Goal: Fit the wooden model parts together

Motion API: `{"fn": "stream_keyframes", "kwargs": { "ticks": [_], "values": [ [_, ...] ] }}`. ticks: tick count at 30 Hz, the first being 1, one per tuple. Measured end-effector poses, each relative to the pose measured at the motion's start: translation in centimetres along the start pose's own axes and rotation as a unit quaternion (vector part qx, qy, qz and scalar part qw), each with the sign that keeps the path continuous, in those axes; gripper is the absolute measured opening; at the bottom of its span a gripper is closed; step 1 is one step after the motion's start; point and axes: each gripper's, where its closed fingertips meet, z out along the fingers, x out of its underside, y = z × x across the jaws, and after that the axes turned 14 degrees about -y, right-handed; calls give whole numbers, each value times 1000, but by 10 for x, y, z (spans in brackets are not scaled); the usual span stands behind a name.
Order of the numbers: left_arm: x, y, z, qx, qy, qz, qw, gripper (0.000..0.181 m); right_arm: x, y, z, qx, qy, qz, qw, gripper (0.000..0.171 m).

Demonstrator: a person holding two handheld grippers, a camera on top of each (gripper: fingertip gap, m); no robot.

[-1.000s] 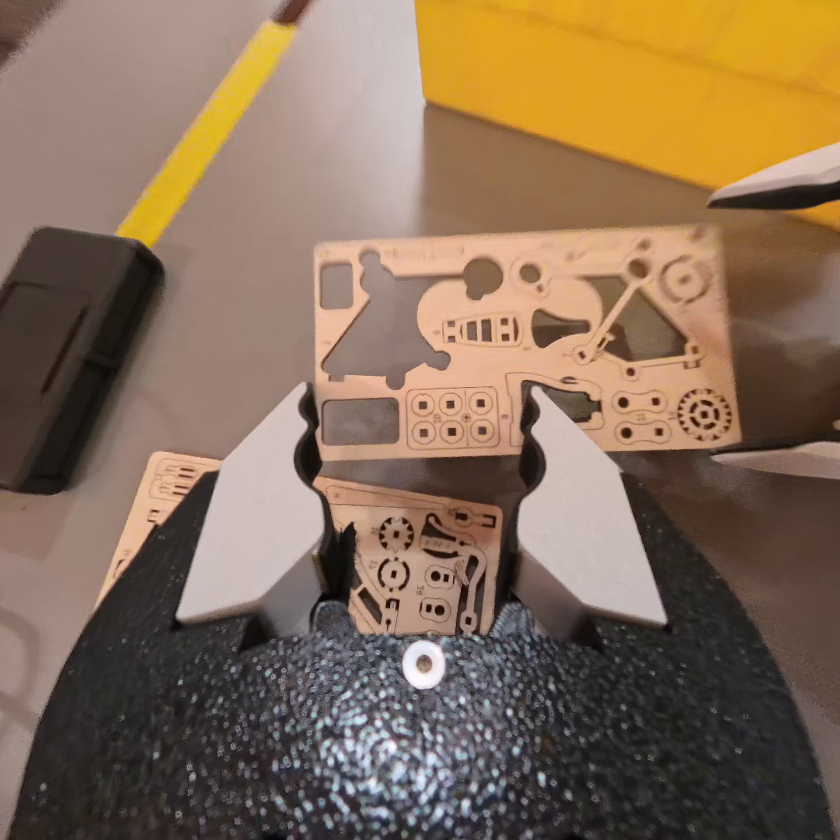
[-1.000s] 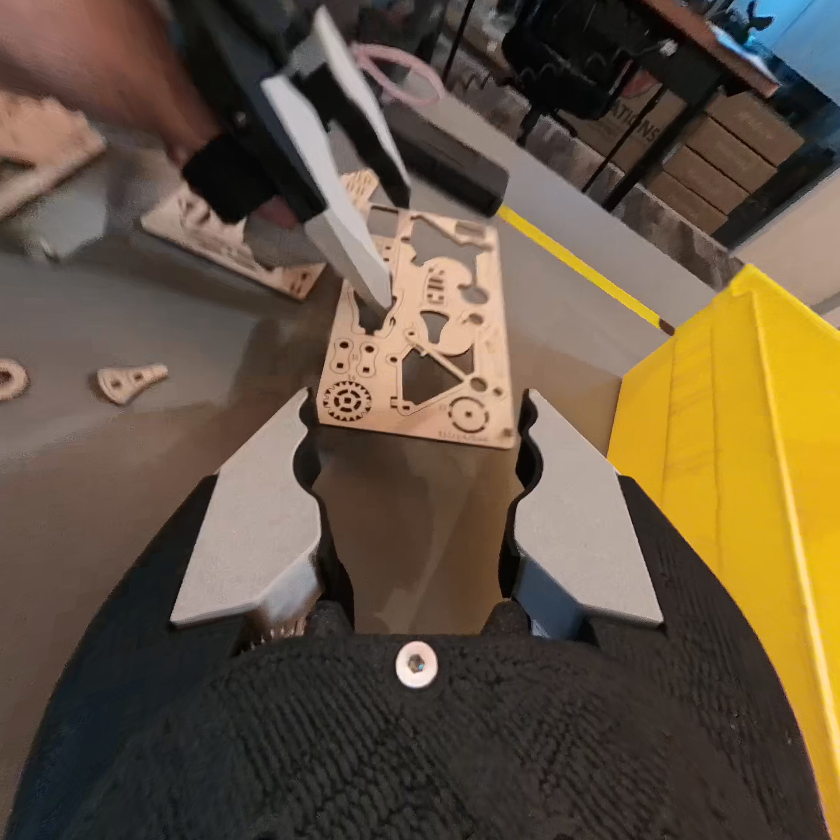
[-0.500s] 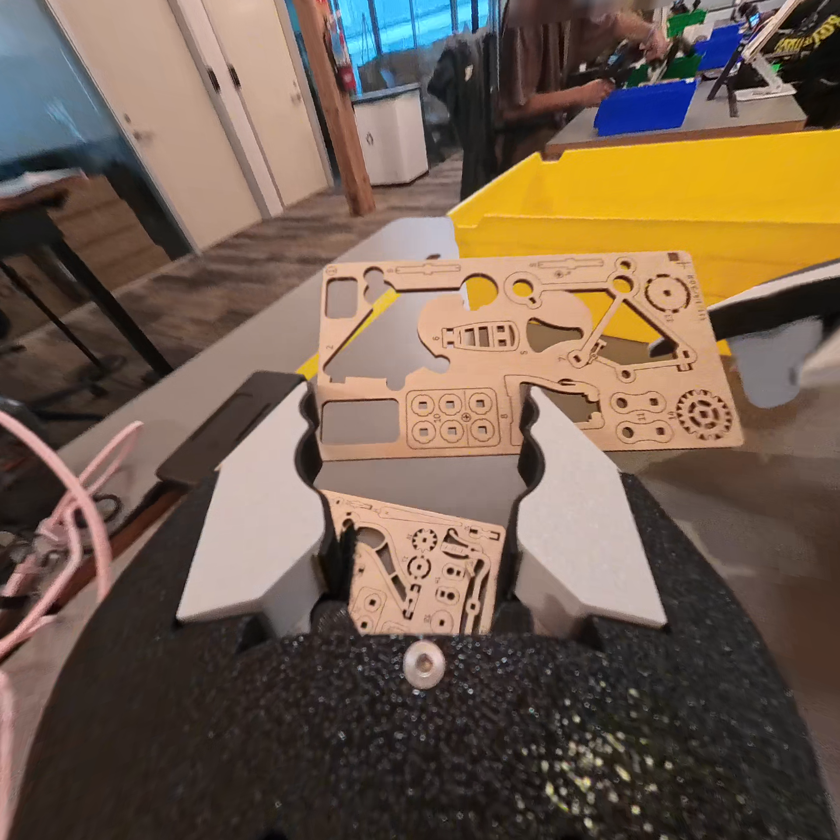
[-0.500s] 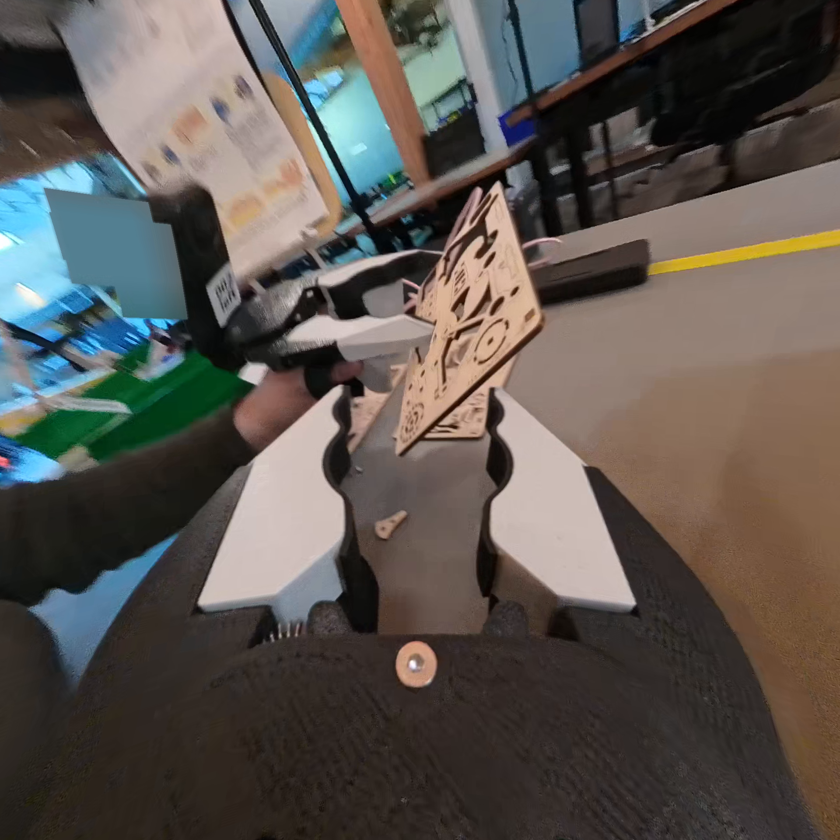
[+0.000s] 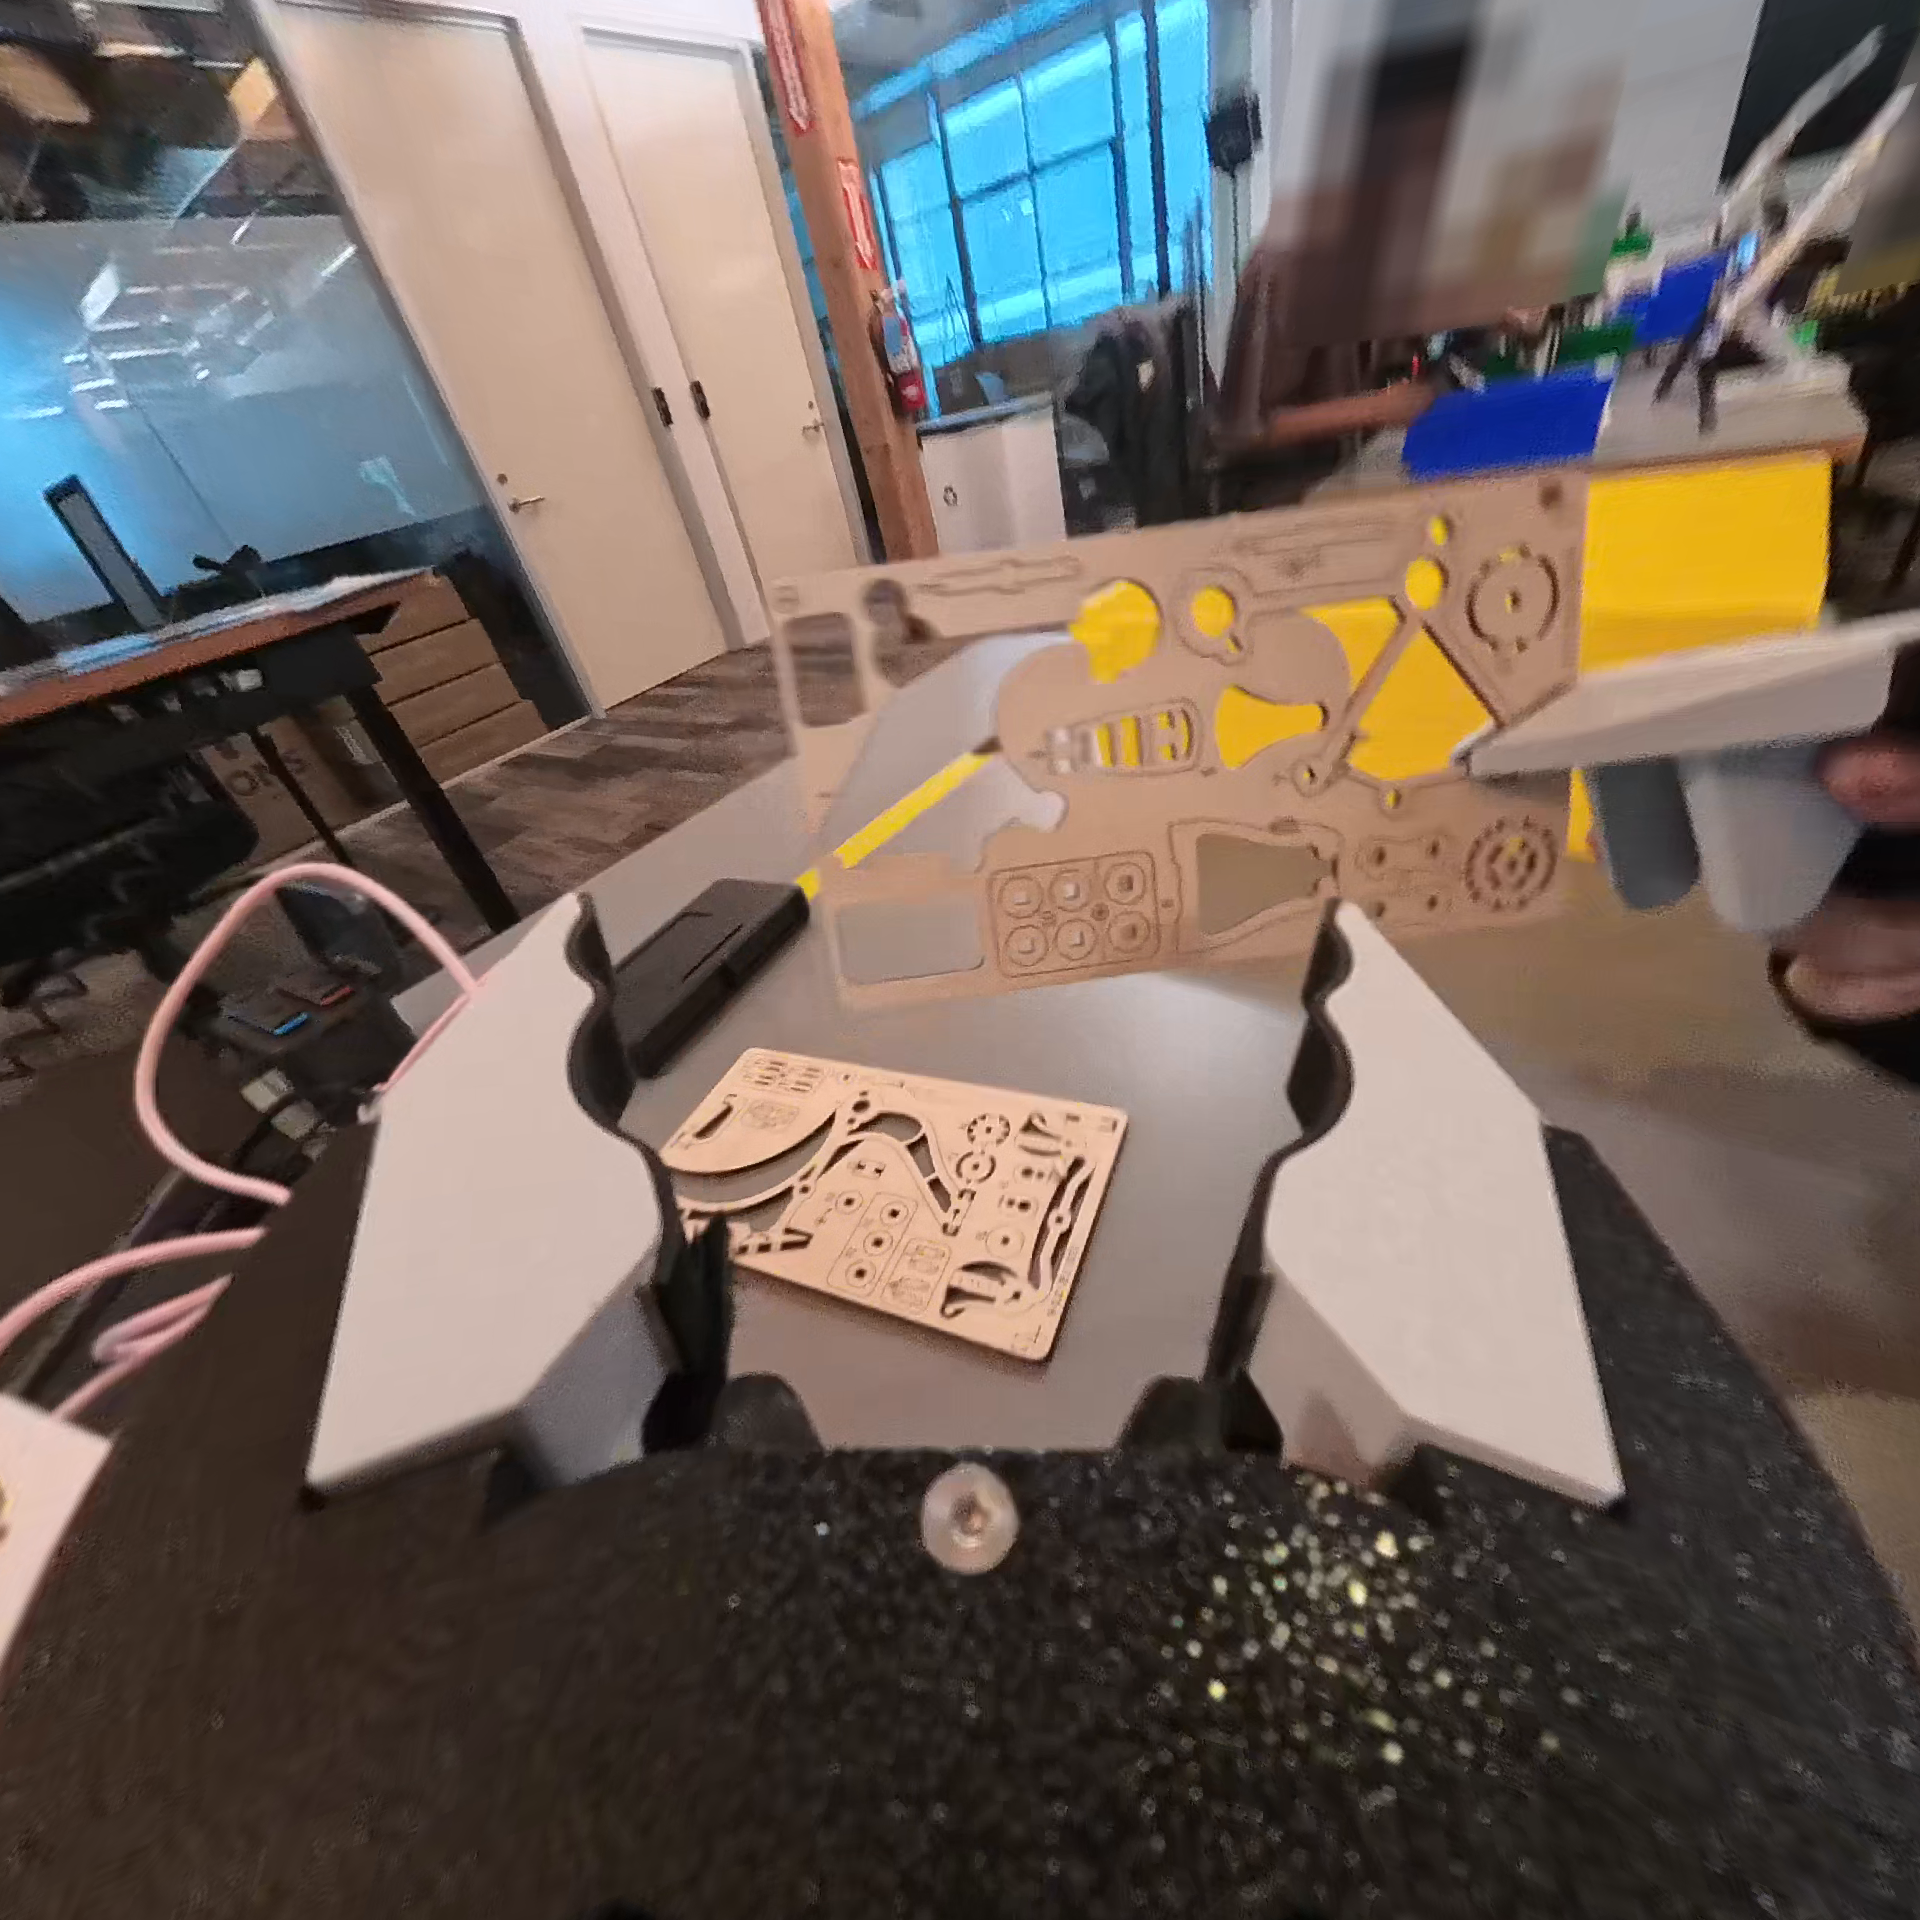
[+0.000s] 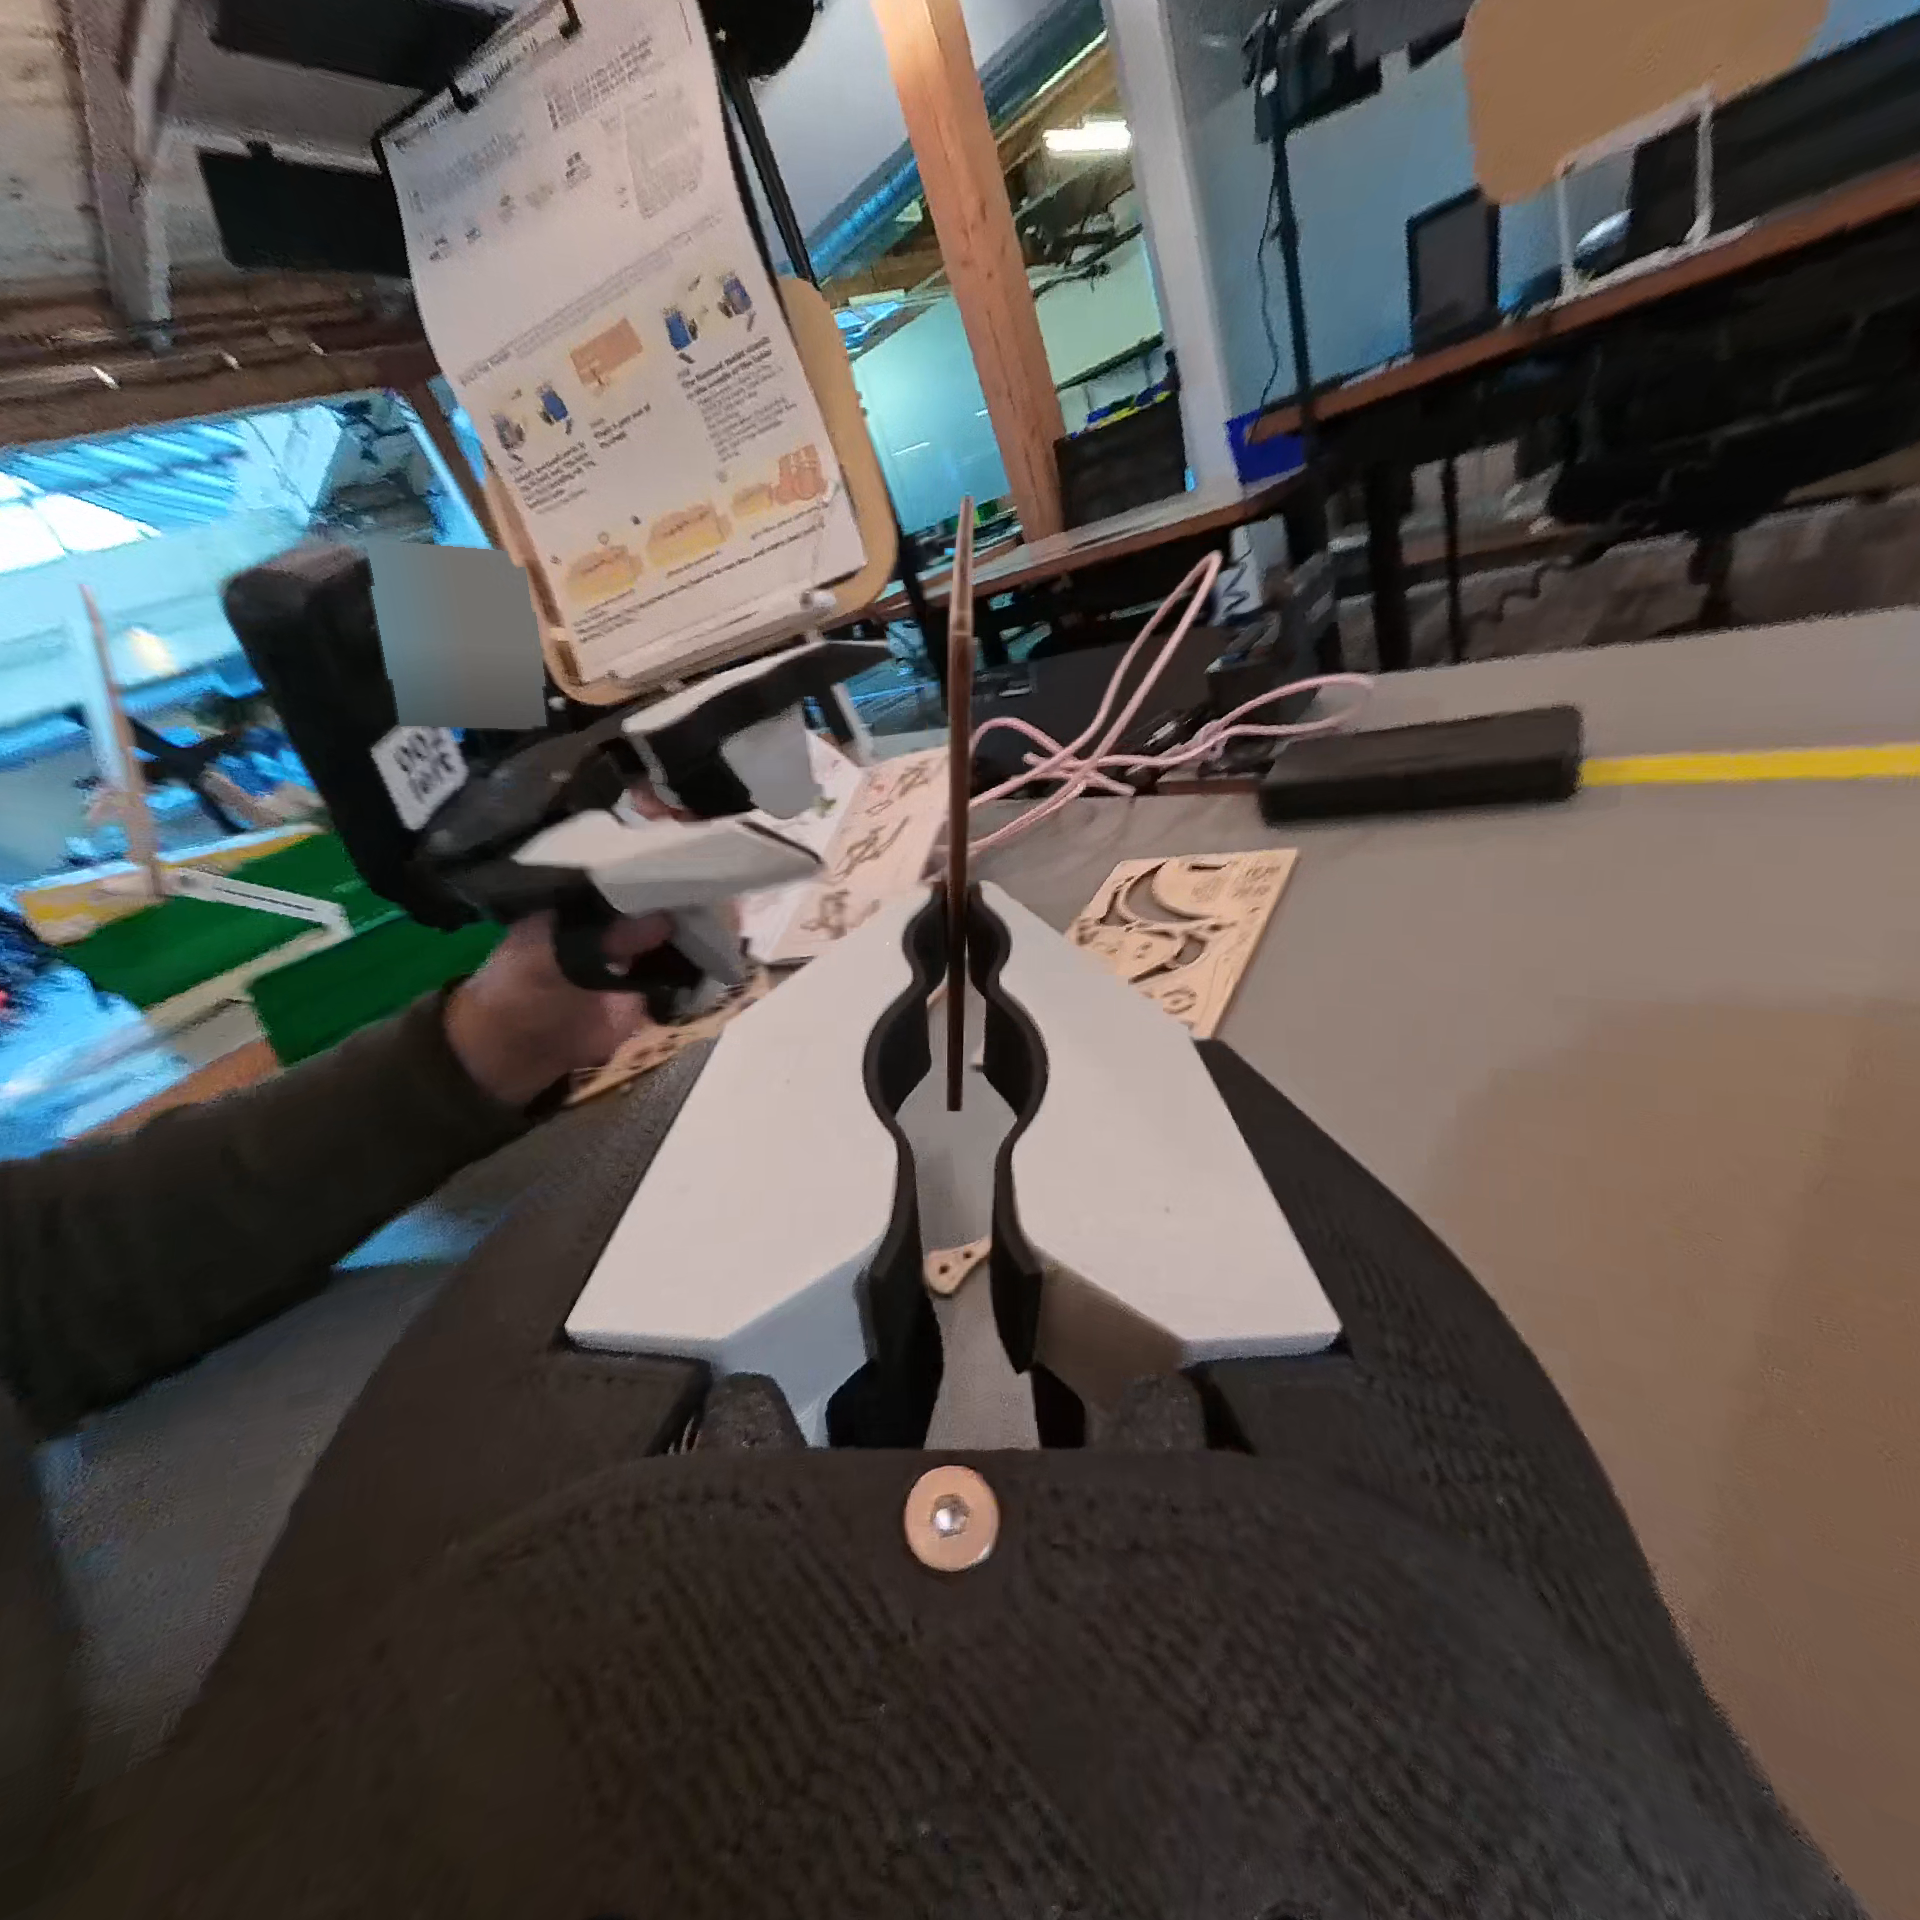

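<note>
My right gripper [image 6: 958,904] is shut on the edge of a wooden parts sheet [image 6: 957,727], which stands upright and shows edge-on between the pads. In the left wrist view the same sheet [image 5: 1195,758] hangs in the air, pinched at its right end by the right gripper [image 5: 1507,748]. My left gripper [image 5: 961,925] is wide open and empty, just in front of the sheet's lower edge and apart from it. It also shows in the right wrist view [image 6: 800,758], open. A second parts sheet [image 5: 904,1205] lies flat on the grey table [image 5: 1403,1122].
A black box [image 5: 707,966] lies at the table's far edge by a yellow tape line [image 6: 1745,764]. A yellow bin [image 5: 1704,561] stands behind the sheet. Pink cables [image 6: 1143,727] trail off the table. A small loose wooden piece [image 6: 956,1262] and another sheet [image 6: 1195,925] lie on the table. Left tips and right tips are each some 12 centimetres from the small loose wooden piece [image 6: 956,1262].
The left gripper held the sheet up, then opened wide and let go. The right gripper closed on the sheet's edge and now carries it.
</note>
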Motion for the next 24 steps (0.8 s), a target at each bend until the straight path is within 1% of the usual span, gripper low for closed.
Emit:
{"fn": "stream_keyframes", "kwargs": {
  "ticks": [2, 4, 5, 7, 10, 12, 13, 16, 21, 24],
  "values": [
    [-15, 15, -5, -22, -17, -35, 999, 133, -3, 2, 4, 5, 1, -72, 997, 1],
    [-31, 29, -10, -38, -24, -64, 997, 133, -4, 11, 10, -2, 14, -166, 986, 1],
    [-38, 35, -14, -42, -27, -80, 996, 132, -5, 14, 13, -3, 21, -222, 975, 0],
    [-52, 46, -21, -50, -31, -120, 991, 129, -8, 20, 18, -2, 27, -339, 940, 0],
    [-72, 50, -28, -39, -38, -220, 974, 122, -24, 28, 26, 3, 12, -509, 860, 0],
    [-81, 45, -31, -23, -32, -275, 961, 108, -31, 39, 32, -14, -4, -585, 811, 0],
    [-85, 39, -31, -9, -29, -299, 954, 103, -34, 44, 37, -18, -12, -616, 788, 0],
    [-96, 19, -32, 37, -24, -343, 938, 102, -47, 60, 53, -19, -42, -706, 706, 0],
    [-132, 10, -41, 87, -84, -385, 915, 92, -75, 86, 76, 16, -104, -818, 565, 0],
    [-150, 7, -48, 114, -116, -405, 900, 77, -71, 100, 86, 18, -117, -872, 476, 0]
  ]
}}
